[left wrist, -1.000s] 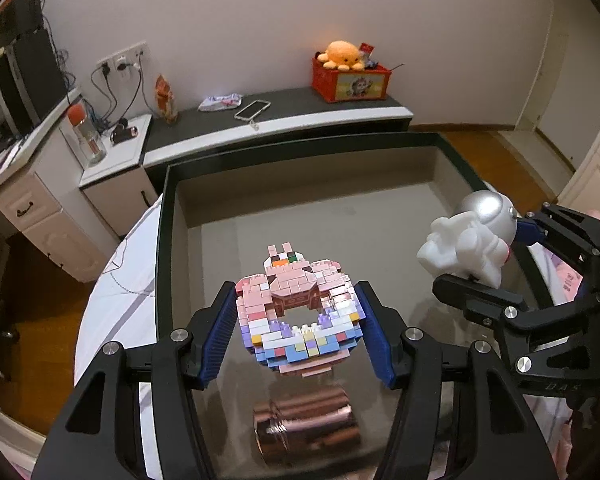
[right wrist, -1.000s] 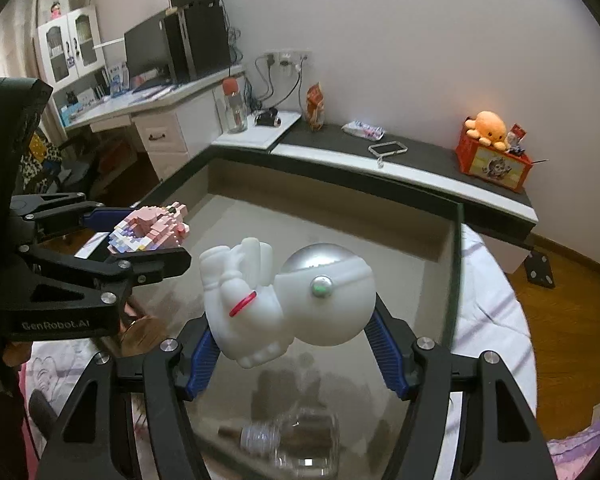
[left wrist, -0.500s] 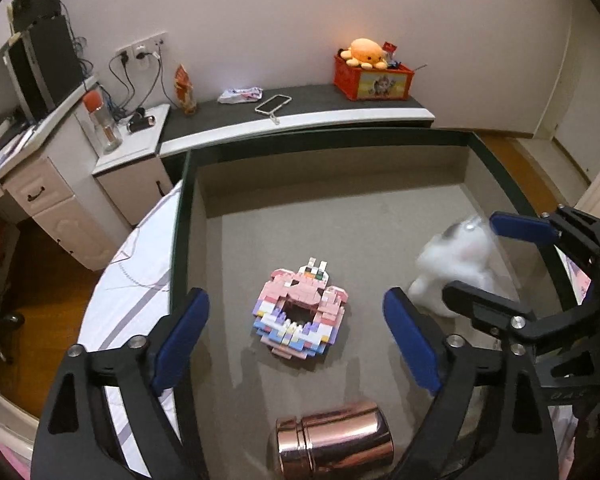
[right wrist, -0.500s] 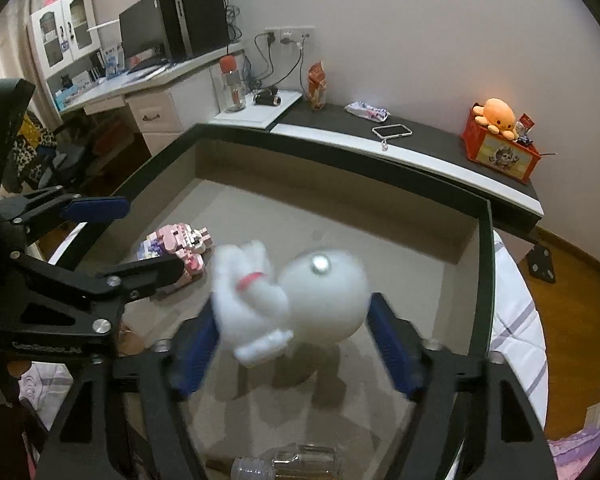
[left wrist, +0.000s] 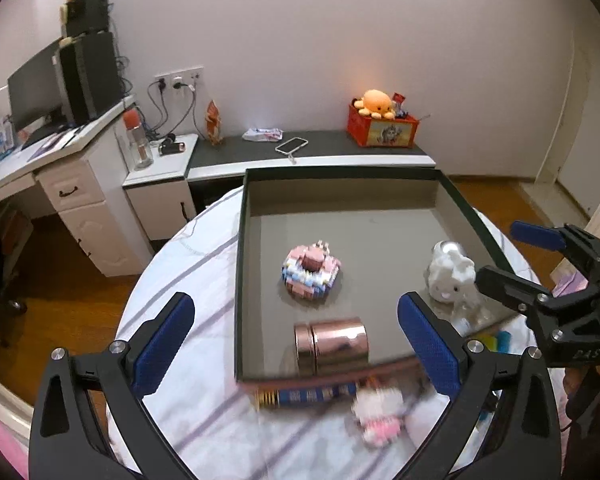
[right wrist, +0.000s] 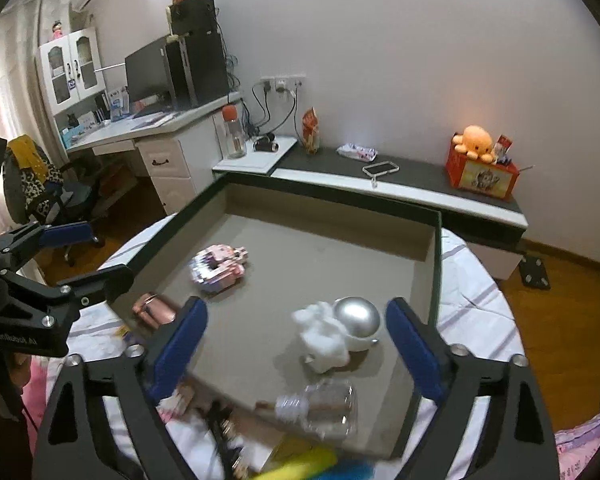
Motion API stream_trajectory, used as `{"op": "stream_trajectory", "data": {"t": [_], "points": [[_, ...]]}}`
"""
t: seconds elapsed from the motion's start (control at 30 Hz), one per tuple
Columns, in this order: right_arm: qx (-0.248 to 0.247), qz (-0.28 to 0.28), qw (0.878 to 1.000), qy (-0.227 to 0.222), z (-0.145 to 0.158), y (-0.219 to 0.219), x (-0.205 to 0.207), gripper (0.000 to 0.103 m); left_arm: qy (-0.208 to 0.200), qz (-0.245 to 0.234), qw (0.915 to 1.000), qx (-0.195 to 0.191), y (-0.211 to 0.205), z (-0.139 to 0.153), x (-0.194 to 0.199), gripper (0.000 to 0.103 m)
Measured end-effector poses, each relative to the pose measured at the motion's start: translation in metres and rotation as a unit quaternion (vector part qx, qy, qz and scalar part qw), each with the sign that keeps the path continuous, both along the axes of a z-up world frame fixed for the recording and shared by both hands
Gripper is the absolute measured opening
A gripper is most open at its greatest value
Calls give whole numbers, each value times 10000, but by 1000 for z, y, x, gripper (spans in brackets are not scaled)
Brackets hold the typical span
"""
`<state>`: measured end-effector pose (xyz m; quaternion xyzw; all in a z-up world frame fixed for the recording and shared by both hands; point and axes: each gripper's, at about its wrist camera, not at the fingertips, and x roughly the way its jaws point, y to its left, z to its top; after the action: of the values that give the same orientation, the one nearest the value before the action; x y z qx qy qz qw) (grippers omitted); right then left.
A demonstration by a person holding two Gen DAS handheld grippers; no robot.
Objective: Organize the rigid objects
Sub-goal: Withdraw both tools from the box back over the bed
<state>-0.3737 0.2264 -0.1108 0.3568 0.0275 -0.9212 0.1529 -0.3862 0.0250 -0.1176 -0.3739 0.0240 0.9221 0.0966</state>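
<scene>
A dark-rimmed box [left wrist: 241, 280] [right wrist: 438, 264] sits on a round table. In it lie a pink brick-built donut [left wrist: 311, 270] [right wrist: 217, 266], a white astronaut figure with a silver helmet [left wrist: 450, 270] [right wrist: 342, 332], a copper tin [left wrist: 332, 345] [right wrist: 151, 310] and a clear bottle [right wrist: 320, 406]. My left gripper [left wrist: 295, 344] is open and empty, raised above the box's near edge. My right gripper [right wrist: 295, 350] is open and empty above the astronaut. Each gripper also shows in the other's view, the right one [left wrist: 540, 264] and the left one [right wrist: 71, 252].
In front of the box on the striped cloth lie a blue-and-gold tube [left wrist: 306, 396], a small pink-and-white plush [left wrist: 380, 412] and a yellow item [right wrist: 300, 466]. Behind stand a low shelf with a phone [left wrist: 291, 145] and a red box [left wrist: 382, 130], and a desk at the left.
Both grippers opened and let go. The donut and the astronaut dropped into the box. Both grippers then pulled up and back from the box.
</scene>
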Motion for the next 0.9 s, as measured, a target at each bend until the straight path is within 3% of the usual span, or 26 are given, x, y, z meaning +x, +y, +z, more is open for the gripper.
{"op": "stream_trajectory", "data": {"t": [0.07,0.3,0.5,0.9], "points": [[102,31,9998,139,6,-4,18,103,54,49,10000,-42,-3,1,15,103],[275,-211,9974,626,20,-4,77,103,235,-6,9994,-260,-5,2,72,103],[53,-436,9958,809,26,9,128,103,376,-83,9993,-25,-10,5,118,103],[-169,-696,9962,494,9,24,177,103,113,-72,9998,-168,-26,-14,164,103]]}}
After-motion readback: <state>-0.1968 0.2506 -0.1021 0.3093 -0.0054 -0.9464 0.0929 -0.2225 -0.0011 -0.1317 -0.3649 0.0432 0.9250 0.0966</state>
